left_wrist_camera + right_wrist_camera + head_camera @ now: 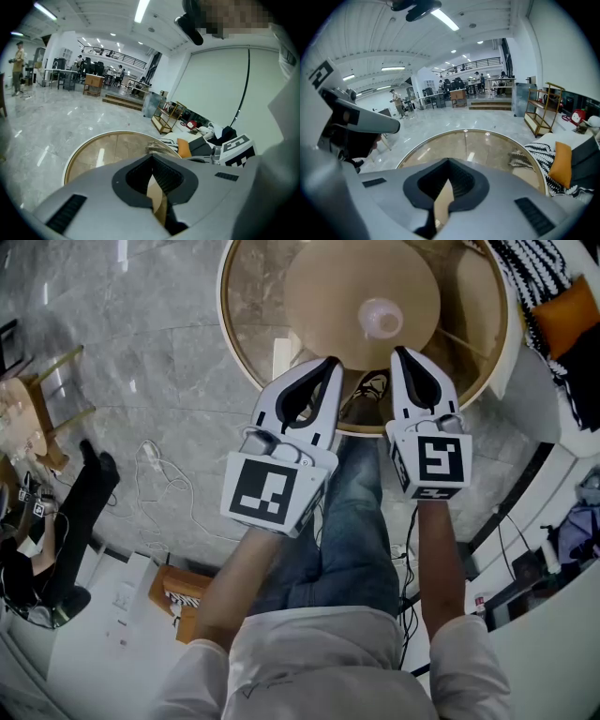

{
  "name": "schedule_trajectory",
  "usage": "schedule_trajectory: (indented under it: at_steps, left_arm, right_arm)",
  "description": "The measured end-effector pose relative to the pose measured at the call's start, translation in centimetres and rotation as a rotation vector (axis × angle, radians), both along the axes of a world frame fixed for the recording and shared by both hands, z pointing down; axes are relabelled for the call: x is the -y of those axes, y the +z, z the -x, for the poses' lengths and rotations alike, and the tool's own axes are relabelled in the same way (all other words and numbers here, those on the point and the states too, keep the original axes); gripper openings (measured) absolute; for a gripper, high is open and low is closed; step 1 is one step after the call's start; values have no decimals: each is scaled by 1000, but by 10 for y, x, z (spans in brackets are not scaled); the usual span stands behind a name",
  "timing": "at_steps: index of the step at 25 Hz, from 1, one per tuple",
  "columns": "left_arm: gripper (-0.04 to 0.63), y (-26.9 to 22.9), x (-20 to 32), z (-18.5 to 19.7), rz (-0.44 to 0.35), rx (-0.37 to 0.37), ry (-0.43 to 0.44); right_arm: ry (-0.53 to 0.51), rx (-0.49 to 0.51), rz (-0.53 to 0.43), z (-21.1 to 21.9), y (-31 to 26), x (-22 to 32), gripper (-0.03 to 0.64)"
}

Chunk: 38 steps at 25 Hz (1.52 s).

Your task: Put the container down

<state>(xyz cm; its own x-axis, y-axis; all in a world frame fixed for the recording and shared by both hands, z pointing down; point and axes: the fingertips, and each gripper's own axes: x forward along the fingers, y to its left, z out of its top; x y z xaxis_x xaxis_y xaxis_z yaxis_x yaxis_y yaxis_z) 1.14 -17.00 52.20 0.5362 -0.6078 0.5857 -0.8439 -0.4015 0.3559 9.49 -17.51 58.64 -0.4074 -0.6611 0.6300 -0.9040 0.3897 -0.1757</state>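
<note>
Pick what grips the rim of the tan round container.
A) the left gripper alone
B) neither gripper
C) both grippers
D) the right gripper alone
C: the left gripper and the right gripper each pinch the thin tan edge of the container between shut jaws, as both gripper views show.

Polished grey stone floor [141,343] throws back the ceiling lights around a table [253,306] topped in glossy, tan-tinted glass with a smooth white rim. The left gripper [333,362] and right gripper [398,352] wear matt white plastic shells, and their pads [166,178] are black and finely ribbed. Below are faded blue denim jeans [352,521] and a soft white cloth shirt [319,662]. At the edge lies an orange cloth cushion [567,315].
</note>
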Motion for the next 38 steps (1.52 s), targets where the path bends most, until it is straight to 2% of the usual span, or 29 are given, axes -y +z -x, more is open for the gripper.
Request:
schedule_trajectory:
  at_steps: [8,38]
  left_arm:
    - [17,-8,6,5,-10,-9,-9]
    - [17,-79,24,1,-61,3,56]
  right_arm:
    - [2,15,13,2,-20,-1,17]
    - [-13,2,-13,1,-104,13,16]
